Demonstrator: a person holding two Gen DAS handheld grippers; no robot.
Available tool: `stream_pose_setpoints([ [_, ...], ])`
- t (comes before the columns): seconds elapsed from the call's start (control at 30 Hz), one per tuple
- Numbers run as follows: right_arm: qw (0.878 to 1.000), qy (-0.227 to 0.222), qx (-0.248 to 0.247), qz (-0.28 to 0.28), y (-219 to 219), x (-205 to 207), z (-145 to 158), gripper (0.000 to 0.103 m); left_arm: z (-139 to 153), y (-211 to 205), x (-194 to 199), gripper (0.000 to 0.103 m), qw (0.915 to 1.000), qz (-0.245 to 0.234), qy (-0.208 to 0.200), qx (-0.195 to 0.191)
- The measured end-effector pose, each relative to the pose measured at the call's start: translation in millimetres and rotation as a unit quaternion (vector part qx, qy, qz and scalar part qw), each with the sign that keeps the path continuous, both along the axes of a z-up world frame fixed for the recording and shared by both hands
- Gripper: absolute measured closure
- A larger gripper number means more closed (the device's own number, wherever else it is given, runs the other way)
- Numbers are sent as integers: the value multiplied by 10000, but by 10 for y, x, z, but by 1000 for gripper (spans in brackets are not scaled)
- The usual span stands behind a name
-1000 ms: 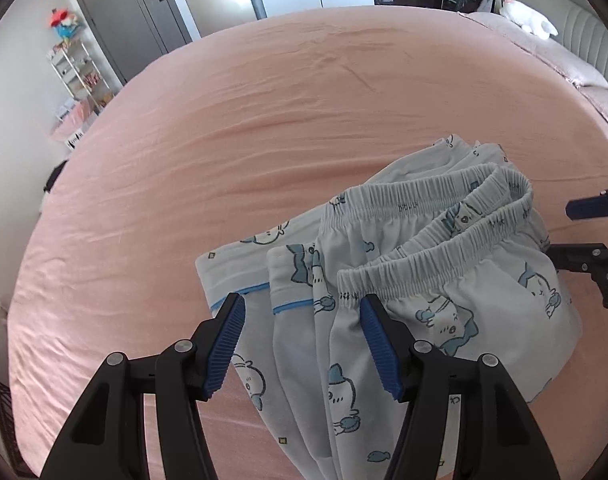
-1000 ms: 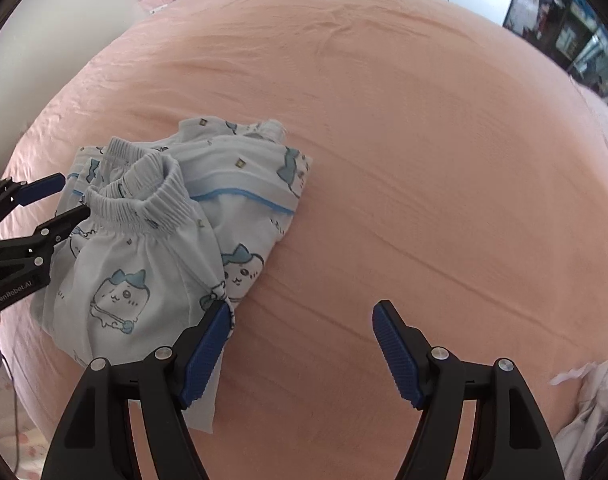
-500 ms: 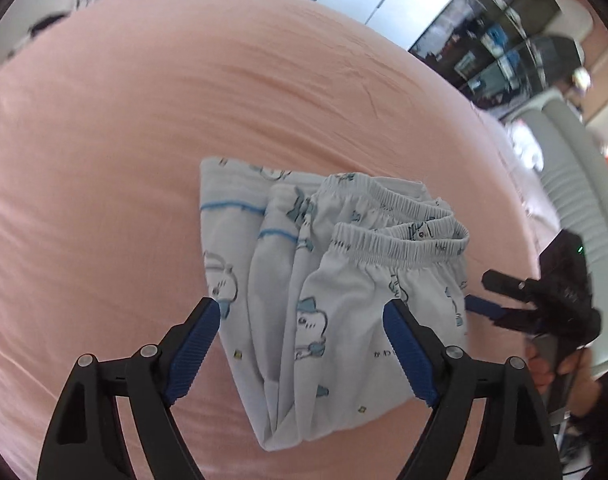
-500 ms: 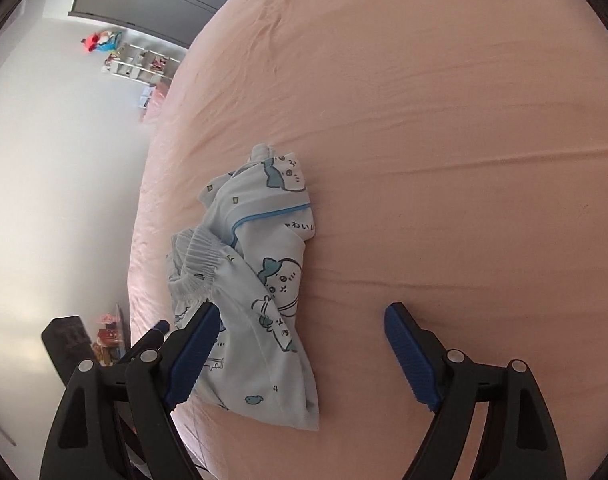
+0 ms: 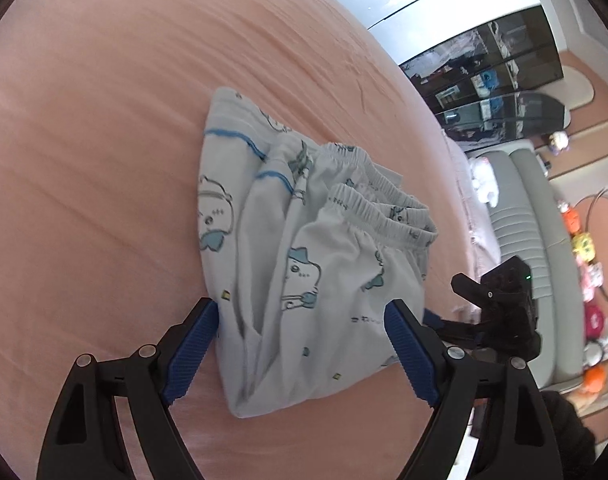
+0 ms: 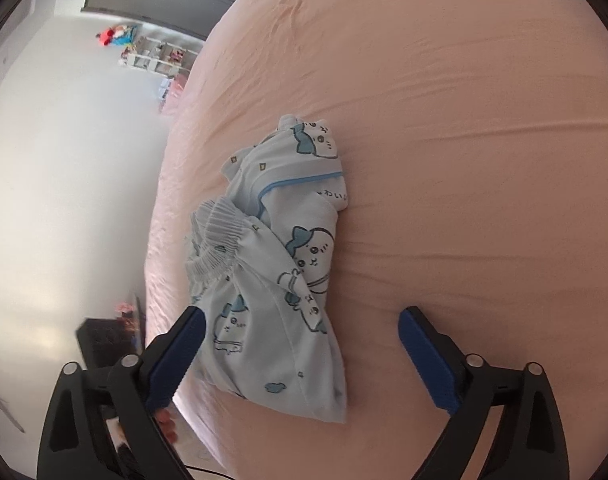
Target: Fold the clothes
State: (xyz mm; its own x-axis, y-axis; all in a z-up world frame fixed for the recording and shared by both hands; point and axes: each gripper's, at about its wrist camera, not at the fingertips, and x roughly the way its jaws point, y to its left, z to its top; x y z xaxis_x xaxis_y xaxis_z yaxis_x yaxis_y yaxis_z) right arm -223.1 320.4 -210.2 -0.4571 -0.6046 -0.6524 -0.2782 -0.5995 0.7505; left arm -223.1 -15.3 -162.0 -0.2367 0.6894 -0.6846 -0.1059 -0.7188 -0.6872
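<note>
A folded pair of light blue pyjama shorts [image 5: 304,256] with cartoon prints and an elastic waistband lies on the pink bed [image 5: 104,160]. My left gripper [image 5: 300,354] is open, its blue pads either side of the shorts' near edge, holding nothing. In the right wrist view the shorts [image 6: 280,272] lie bunched near the bed's left edge. My right gripper [image 6: 300,356] is open and empty, just short of the shorts' near end. It also shows in the left wrist view [image 5: 492,312], at the right of the shorts.
The pink sheet [image 6: 464,120] spreads wide beyond the shorts. A grey padded headboard [image 5: 524,220] and dark shelves [image 5: 504,80] stand at the right in the left wrist view. The bed's edge [image 6: 156,240], a white wall and a small shelf [image 6: 152,56] are left in the right wrist view.
Both grippers have swung round and come closer to the shorts, staying open. The shorts lie in the same folded heap.
</note>
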Motion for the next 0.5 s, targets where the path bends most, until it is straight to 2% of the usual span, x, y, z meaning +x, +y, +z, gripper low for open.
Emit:
stream_pose_setpoints([
  [0.1, 9994, -38, -330, -73, 31, 44, -98, 2, -11, -48, 61, 12, 9995, 103, -117, 279],
  [0.2, 9990, 11, -437, 27, -69, 29, -130, 2, -40, -8, 12, 8, 9985, 211, -176, 482],
  [0.33, 9976, -19, -670, 169, -188, -26, -172, 2, -58, 111, -69, 6, 9983, 233, -179, 501],
  [0.5, 9984, -16, -536, 154, -346, -173, -194, 0, -67, 184, -88, 1, 9983, 257, -159, 502],
])
